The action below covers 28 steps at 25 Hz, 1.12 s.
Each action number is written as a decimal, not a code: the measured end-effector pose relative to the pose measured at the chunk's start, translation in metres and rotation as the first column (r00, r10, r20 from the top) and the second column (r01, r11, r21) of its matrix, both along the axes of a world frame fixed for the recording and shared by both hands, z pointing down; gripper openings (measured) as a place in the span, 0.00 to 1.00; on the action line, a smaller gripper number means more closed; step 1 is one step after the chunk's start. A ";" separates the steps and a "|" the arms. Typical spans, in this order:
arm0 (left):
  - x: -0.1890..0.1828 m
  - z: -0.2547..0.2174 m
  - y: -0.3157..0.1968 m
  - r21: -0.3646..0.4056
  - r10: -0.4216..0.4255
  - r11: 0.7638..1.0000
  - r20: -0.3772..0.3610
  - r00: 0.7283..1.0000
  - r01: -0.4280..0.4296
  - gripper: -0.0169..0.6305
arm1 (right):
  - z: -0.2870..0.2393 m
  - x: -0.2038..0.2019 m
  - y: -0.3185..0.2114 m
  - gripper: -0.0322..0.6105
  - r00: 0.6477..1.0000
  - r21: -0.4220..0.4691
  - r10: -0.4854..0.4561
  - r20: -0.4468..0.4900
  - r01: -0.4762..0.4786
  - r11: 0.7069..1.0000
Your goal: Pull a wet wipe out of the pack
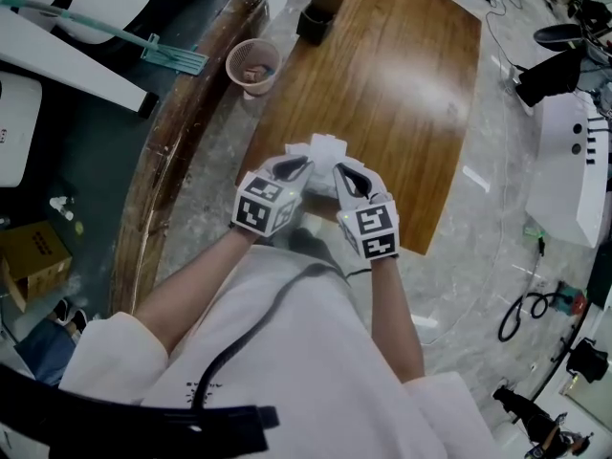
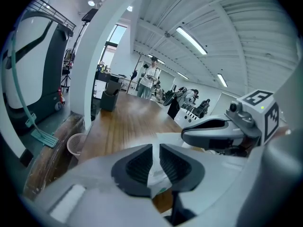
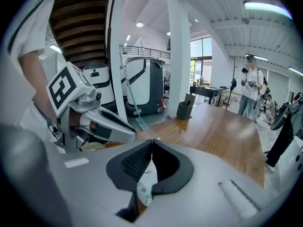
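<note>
In the head view the white wet wipe pack [image 1: 322, 151] hangs in the air over the near end of the wooden table [image 1: 392, 84], pinched from both sides. My left gripper [image 1: 295, 168] holds its left edge and my right gripper [image 1: 342, 174] its right edge. In the left gripper view the white film with green print [image 2: 157, 176] sits between the ribbed pads, and the right gripper [image 2: 215, 135] shows just to the right. In the right gripper view the jaws meet on a thin white strip with green dots [image 3: 143, 186]. Most of the pack is hidden behind the grippers.
A pink mesh wastebasket [image 1: 252, 66] stands on the floor by the table's left edge. A dark open box [image 1: 316, 15] sits at the table's far corner. A green broom [image 1: 172, 55] and a cardboard box [image 1: 33, 256] lie left; a white machine [image 1: 574, 170] stands right.
</note>
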<state>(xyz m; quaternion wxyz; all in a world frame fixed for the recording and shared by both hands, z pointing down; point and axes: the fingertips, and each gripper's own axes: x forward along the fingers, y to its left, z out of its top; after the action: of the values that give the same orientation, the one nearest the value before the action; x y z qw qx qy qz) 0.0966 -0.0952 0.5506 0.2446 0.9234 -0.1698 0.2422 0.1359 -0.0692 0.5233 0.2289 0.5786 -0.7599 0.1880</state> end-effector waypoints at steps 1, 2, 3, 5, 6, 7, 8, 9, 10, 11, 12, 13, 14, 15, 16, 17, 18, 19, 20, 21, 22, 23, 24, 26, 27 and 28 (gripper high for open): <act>-0.001 -0.002 -0.001 0.001 -0.003 1.000 -0.005 1.000 0.003 0.11 | -0.004 0.000 -0.001 0.07 1.000 0.012 0.006 0.010 -0.006 1.000; -0.001 -0.005 -0.003 0.001 -0.007 1.000 -0.011 1.000 0.007 0.11 | -0.006 0.001 -0.001 0.07 1.000 0.020 0.012 0.019 -0.013 1.000; -0.001 -0.008 -0.004 0.000 -0.012 1.000 -0.018 1.000 0.012 0.11 | -0.007 0.001 0.000 0.07 0.999 0.023 0.019 0.026 -0.020 1.000; -0.001 -0.014 -0.007 0.002 -0.018 1.000 -0.030 0.999 0.018 0.11 | -0.009 0.003 0.001 0.07 0.999 0.024 0.032 0.028 -0.032 0.999; 0.000 -0.017 -0.009 0.006 -0.018 1.000 -0.034 0.999 0.018 0.11 | -0.011 0.004 0.001 0.07 0.999 0.030 0.036 0.027 -0.037 0.999; 0.000 -0.020 -0.010 0.011 -0.018 1.000 -0.037 0.999 0.019 0.11 | -0.015 0.004 0.001 0.07 0.999 0.038 0.040 0.026 -0.041 0.998; -0.001 -0.022 -0.012 0.016 -0.018 1.000 -0.040 0.999 0.018 0.11 | -0.018 0.004 0.001 0.07 0.999 0.047 0.044 0.026 -0.045 0.998; -0.001 -0.025 -0.013 0.020 -0.017 1.000 -0.043 0.999 0.018 0.11 | -0.021 0.004 0.002 0.07 0.999 0.055 0.046 0.028 -0.047 0.997; -0.001 -0.028 -0.014 0.024 -0.017 1.000 -0.046 0.999 0.018 0.11 | -0.025 0.004 0.002 0.07 0.998 0.065 0.047 0.031 -0.049 0.997; -0.002 -0.031 -0.016 0.026 -0.019 0.999 -0.050 0.999 0.020 0.11 | -0.029 0.004 0.003 0.07 0.998 0.076 0.048 0.033 -0.051 0.996; -0.002 -0.034 -0.017 0.027 -0.022 0.999 -0.057 0.998 0.023 0.11 | -0.034 0.005 0.003 0.07 0.998 0.089 0.050 0.037 -0.053 0.995; -0.002 -0.038 -0.018 0.027 -0.025 0.999 -0.066 0.998 0.027 0.11 | -0.038 0.005 0.003 0.07 0.998 0.101 0.054 0.040 -0.057 0.993; -0.002 -0.043 -0.020 0.029 -0.027 0.999 -0.075 0.997 0.029 0.11 | -0.043 0.006 0.004 0.07 0.997 0.114 0.058 0.044 -0.062 0.991; -0.002 -0.047 -0.021 0.035 -0.027 0.999 -0.084 0.996 0.030 0.11 | -0.048 0.006 0.004 0.07 0.997 0.128 0.063 0.049 -0.069 0.989; -0.001 -0.052 -0.022 0.042 -0.025 0.999 -0.093 0.995 0.029 0.11 | -0.054 0.007 0.004 0.07 0.996 0.142 0.069 0.056 -0.077 0.987; -0.001 -0.056 -0.023 0.051 -0.022 0.998 -0.100 0.995 0.028 0.11 | -0.059 0.008 0.004 0.07 0.995 0.155 0.076 0.063 -0.085 0.984; -0.001 -0.059 -0.024 0.060 -0.020 0.998 -0.106 0.994 0.026 0.11 | -0.065 0.008 0.004 0.07 0.994 0.169 0.083 0.072 -0.094 0.981; -0.001 -0.063 -0.025 0.067 -0.018 0.997 -0.113 0.993 0.026 0.10 | -0.070 0.008 0.004 0.07 0.993 0.182 0.089 0.079 -0.103 0.978; -0.001 -0.067 -0.025 0.071 -0.017 0.997 -0.120 0.993 0.026 0.10 | -0.076 0.009 0.004 0.07 0.992 0.196 0.096 0.087 -0.112 0.974; -0.001 -0.071 -0.026 0.074 -0.017 0.997 -0.129 0.991 0.026 0.10 | -0.081 0.010 0.004 0.07 0.990 0.209 0.103 0.098 -0.122 0.970; -0.001 -0.076 -0.027 0.076 -0.017 0.997 -0.138 0.990 0.027 0.10 | -0.087 0.010 0.004 0.07 0.987 0.223 0.111 0.116 -0.134 0.966; -0.001 -0.080 -0.027 0.079 -0.017 0.996 -0.147 0.989 0.029 0.10 | -0.094 0.012 0.005 0.07 0.983 0.237 0.119 0.140 -0.150 0.960; 0.000 -0.084 -0.028 0.082 -0.017 0.996 -0.156 0.988 0.030 0.10 | -0.100 0.013 0.005 0.07 0.978 0.252 0.127 0.166 -0.166 0.953; 0.000 -0.092 -0.030 0.090 -0.018 0.995 -0.171 0.985 0.034 0.10 | -0.113 0.015 0.005 0.07 0.970 0.277 0.139 0.200 -0.192 0.941; 0.000 -0.095 -0.031 0.096 -0.016 0.995 -0.178 0.984 0.034 0.10 | -0.118 0.016 0.006 0.07 0.968 0.289 0.142 0.205 -0.198 0.937; 0.001 -0.099 -0.031 0.105 -0.013 0.994 -0.184 0.983 0.033 0.10 | -0.123 0.016 0.006 0.07 0.968 0.299 0.144 0.205 -0.202 0.933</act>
<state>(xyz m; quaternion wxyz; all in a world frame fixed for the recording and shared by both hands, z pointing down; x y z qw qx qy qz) 0.0973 -0.1262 0.4518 0.2120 0.9515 -0.1701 0.1440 0.1524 -0.0631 0.4008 0.0457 0.6535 -0.7435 0.1342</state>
